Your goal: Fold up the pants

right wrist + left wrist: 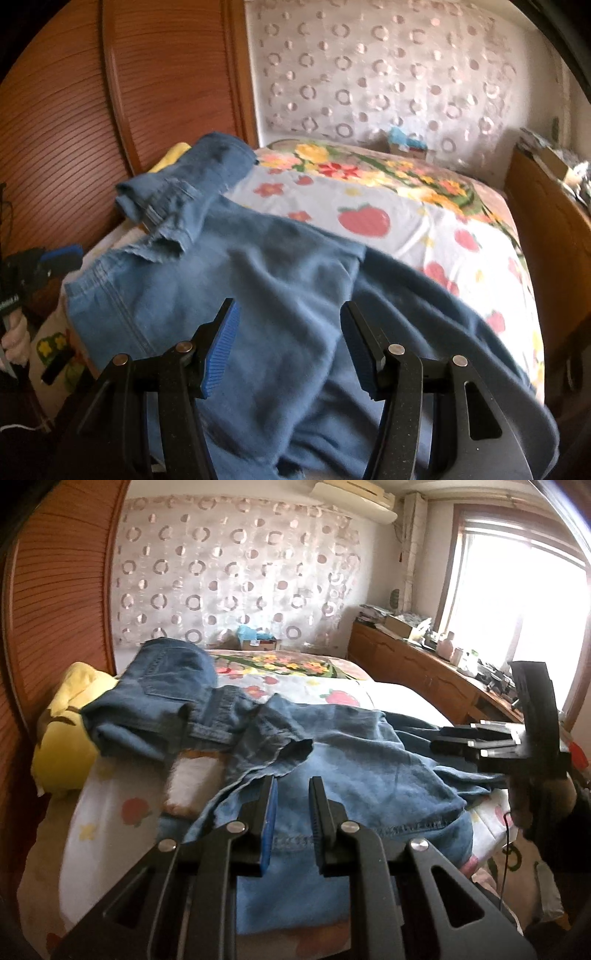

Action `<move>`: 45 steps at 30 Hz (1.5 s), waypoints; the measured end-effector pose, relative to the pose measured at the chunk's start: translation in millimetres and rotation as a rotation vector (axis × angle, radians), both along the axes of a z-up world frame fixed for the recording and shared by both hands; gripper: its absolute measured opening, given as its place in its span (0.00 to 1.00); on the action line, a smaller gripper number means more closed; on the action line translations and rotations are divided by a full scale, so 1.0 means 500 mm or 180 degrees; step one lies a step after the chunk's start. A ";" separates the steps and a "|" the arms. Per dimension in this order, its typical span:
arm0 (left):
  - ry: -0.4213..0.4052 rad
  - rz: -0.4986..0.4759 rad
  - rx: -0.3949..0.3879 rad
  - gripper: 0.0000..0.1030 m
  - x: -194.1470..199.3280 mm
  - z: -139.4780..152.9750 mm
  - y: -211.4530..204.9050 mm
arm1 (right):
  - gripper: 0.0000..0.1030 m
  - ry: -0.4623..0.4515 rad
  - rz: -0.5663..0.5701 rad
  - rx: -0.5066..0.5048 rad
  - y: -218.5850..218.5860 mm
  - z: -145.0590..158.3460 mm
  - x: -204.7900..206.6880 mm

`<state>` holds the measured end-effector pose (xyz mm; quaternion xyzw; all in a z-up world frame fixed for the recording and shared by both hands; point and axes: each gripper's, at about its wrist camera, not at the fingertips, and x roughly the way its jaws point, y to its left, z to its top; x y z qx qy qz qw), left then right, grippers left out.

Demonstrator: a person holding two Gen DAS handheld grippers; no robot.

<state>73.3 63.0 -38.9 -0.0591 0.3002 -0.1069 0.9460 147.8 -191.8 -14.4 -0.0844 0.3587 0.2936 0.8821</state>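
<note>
The left gripper hovers just above the blue denim pants, its jaws a little apart and gripping nothing. The right gripper hangs over the same cloth, jaws spread wide. The pants lie crumpled across a bed with a fruit-print sheet, near a yellow pillow.

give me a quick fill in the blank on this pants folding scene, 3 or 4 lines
1. The jeans lie crumpled on the ____.
2. Both the left tongs and the right tongs are ____, holding nothing.
3. The big red fruit printed on the bedsheet is a ____.
4. The pillow beside the jeans is ____ in colour.

Missing words: bed; open; strawberry; yellow
</note>
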 end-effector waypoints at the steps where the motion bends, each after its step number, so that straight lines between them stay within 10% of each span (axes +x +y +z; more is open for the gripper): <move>1: 0.0015 -0.0022 0.0004 0.15 0.007 -0.001 -0.007 | 0.56 0.0018 -0.0022 0.0006 -0.006 -0.008 -0.003; 11: 0.0167 -0.0116 0.0150 0.15 0.077 -0.016 -0.058 | 0.57 0.0113 -0.0210 -0.0203 -0.028 -0.109 -0.011; 30: 0.0527 0.0022 0.0495 0.29 0.193 -0.060 -0.097 | 0.60 0.0096 -0.0272 -0.0099 -0.044 -0.123 -0.024; 45: 0.0331 0.0549 0.0748 0.15 0.201 -0.017 0.011 | 0.60 0.0093 -0.0307 0.0008 -0.054 -0.110 -0.026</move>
